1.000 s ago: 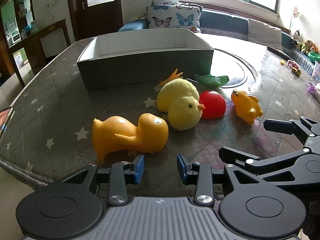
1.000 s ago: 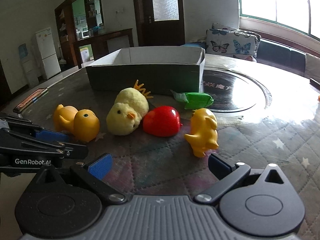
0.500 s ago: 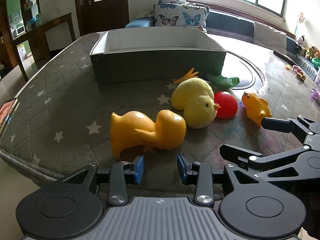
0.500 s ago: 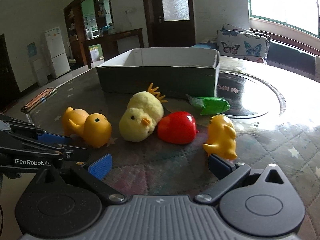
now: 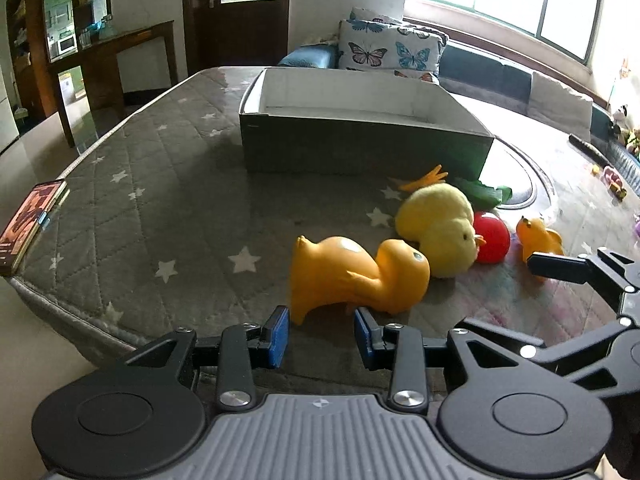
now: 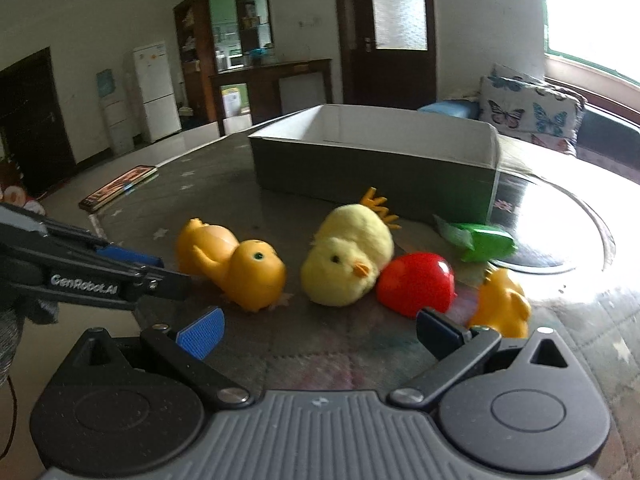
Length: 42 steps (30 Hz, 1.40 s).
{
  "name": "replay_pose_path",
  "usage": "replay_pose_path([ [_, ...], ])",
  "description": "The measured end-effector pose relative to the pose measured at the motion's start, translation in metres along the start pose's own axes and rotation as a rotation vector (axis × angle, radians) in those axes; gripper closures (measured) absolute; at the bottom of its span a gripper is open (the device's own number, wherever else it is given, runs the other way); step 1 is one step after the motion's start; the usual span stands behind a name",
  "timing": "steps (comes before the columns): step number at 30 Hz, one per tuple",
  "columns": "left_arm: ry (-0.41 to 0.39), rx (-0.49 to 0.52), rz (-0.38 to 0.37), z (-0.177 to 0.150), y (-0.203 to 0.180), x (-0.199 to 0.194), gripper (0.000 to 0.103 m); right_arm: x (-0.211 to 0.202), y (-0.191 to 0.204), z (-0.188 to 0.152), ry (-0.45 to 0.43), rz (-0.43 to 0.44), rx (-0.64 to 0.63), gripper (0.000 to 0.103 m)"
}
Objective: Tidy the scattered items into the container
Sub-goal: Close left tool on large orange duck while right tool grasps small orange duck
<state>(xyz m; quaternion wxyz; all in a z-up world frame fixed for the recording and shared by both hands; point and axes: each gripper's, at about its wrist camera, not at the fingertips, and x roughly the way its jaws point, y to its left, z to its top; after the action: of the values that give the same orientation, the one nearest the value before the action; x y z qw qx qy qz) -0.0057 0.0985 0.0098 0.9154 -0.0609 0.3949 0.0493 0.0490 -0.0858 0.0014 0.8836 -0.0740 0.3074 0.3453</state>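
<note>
Left gripper point(image 5: 321, 331) jaws apart, just short of orange duck point(image 5: 356, 276) lying on side. Right gripper point(image 6: 320, 330) apart, empty. Box point(image 5: 360, 148) beyond, seemingly empty. Risk: rounded duck squirts from pads.

Grey star-quilted table point(image 5: 132, 216) under a glossy cover, toys and box lying on it.
We see the orange rubber duck point(image 5: 356, 276) on its side just ahead of the left jaws; past it to the right lie the yellow plush chick point(image 5: 440, 228), touching the red ball point(image 5: 491, 238), then the small orange duck point(image 5: 538, 238). Just ahead of the right jaws, the small orange duck sits by the right finger and the red ball nearer the middle. Green packet point(image 6: 484, 242) lies beyond these, against the grey cardboard box point(image 5: 360, 152) farther ahead. A book point(image 5: 28, 224) rests at the table's edge, far left of the left jaws.
</note>
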Motion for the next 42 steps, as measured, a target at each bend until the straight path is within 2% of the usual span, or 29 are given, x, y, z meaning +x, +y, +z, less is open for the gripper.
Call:
replay_pose_path([
  [12, -0.018, -0.034, 0.009, 0.012, 0.020, 0.000, 0.065, 0.010, 0.022, 0.015, 0.002, 0.068, -0.084, 0.000],
  [18, -0.014, -0.045, 0.028, 0.018, 0.029, 0.005, 0.066, 0.016, 0.034, 0.023, 0.007, 0.099, -0.120, 0.004],
  [23, -0.009, -0.068, -0.029, 0.020, 0.035, 0.004, 0.066, 0.023, 0.041, 0.027, 0.013, 0.117, -0.146, 0.010],
  [33, -0.031, -0.074, -0.126, 0.032, 0.035, 0.001, 0.064, 0.035, 0.050, 0.025, 0.056, 0.160, -0.172, 0.031],
  [42, -0.011, -0.059, -0.150, 0.039, 0.034, 0.019, 0.061, 0.039, 0.041, 0.020, 0.073, 0.164, -0.136, 0.052],
])
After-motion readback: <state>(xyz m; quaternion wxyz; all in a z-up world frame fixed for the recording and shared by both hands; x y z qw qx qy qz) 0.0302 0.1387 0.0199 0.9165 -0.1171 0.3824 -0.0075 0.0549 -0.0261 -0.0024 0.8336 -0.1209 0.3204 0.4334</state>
